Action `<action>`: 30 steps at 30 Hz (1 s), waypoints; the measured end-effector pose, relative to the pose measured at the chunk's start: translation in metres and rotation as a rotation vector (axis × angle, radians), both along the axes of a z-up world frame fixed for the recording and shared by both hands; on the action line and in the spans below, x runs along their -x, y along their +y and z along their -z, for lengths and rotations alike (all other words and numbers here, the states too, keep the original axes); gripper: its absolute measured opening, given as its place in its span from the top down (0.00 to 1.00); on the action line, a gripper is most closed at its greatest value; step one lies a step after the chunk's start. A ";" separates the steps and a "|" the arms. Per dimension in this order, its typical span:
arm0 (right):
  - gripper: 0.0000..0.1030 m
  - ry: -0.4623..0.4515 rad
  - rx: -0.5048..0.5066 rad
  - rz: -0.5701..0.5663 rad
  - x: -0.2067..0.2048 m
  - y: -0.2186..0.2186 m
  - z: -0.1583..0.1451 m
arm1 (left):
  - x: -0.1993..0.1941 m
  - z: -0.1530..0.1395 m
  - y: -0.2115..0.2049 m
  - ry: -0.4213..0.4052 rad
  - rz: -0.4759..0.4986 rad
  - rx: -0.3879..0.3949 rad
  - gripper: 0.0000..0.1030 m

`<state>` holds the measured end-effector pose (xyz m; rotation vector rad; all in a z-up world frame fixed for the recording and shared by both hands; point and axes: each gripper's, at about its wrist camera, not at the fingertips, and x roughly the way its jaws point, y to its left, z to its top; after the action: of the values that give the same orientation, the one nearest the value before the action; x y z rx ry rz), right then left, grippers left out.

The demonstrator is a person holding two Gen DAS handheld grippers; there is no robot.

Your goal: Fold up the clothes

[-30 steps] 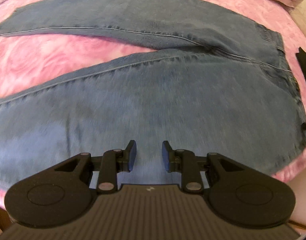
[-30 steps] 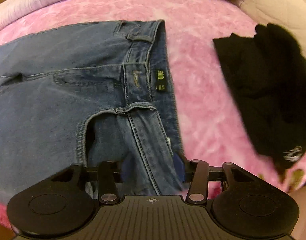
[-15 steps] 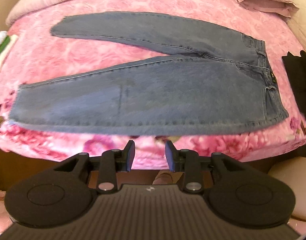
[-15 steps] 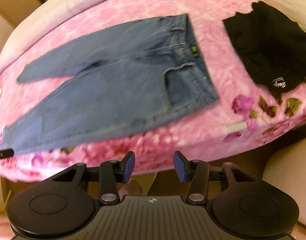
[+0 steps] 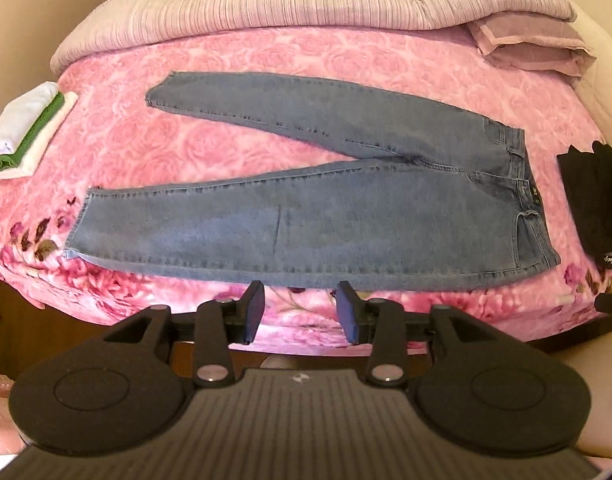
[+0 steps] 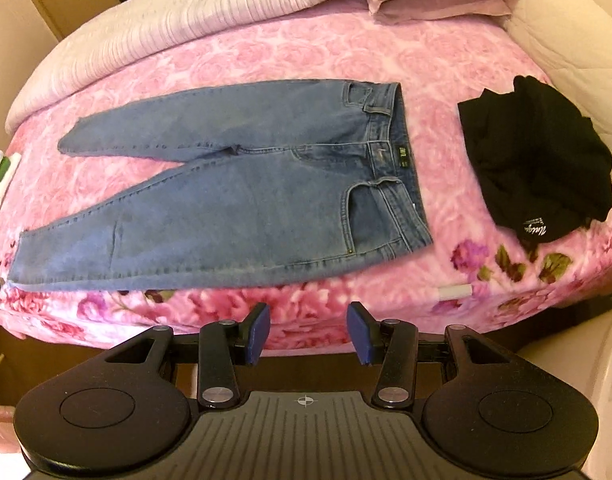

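— Pink rose-patterned blanket [image 5: 234, 148] covers the whole bed, right up to the near edge. What lies on it?

— Mainly the jeans [image 5: 346, 216], spread flat in the middle of the bed, waistband to the right and both legs running left. The legs are parted in a narrow V, the far one angled toward the back of the bed, the near one lying along the front edge.

— Is either tool holding them?

— No. The left gripper [image 5: 300, 312] hangs above the near edge of the bed, its jaws opening with nothing between them. The right gripper [image 6: 308, 334] sits in a like place on its own view, jaws standing apart and also empty. Neither touches the denim.

— And around the jeans?

— To the right of the waistband, apart from it, a crumpled black garment [image 6: 538, 160] with white lettering near its lower edge. At the far left edge, a small folded stack [image 5: 26, 132] of white and green cloth. Along the back, a ribbed pale lilac quilt [image 5: 306, 0], and at the back right corner a folded mauve cloth [image 5: 534, 44].
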<state>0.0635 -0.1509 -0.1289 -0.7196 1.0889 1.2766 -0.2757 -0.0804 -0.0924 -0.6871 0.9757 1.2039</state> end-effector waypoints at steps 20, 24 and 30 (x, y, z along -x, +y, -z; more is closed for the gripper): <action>0.55 -0.021 0.038 -0.036 0.027 0.005 -0.013 | 0.020 -0.008 -0.010 0.032 -0.001 0.003 0.66; 0.55 -0.014 0.052 -0.023 0.024 -0.003 -0.012 | 0.021 -0.007 -0.019 0.030 0.000 0.007 0.66; 0.55 -0.013 0.026 -0.043 0.037 -0.007 -0.021 | 0.029 -0.008 -0.033 0.036 -0.018 0.007 0.66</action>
<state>0.0266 -0.1580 -0.1078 -0.7731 1.0859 1.2943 -0.3048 -0.1135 -0.0847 -0.6828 1.0057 1.2335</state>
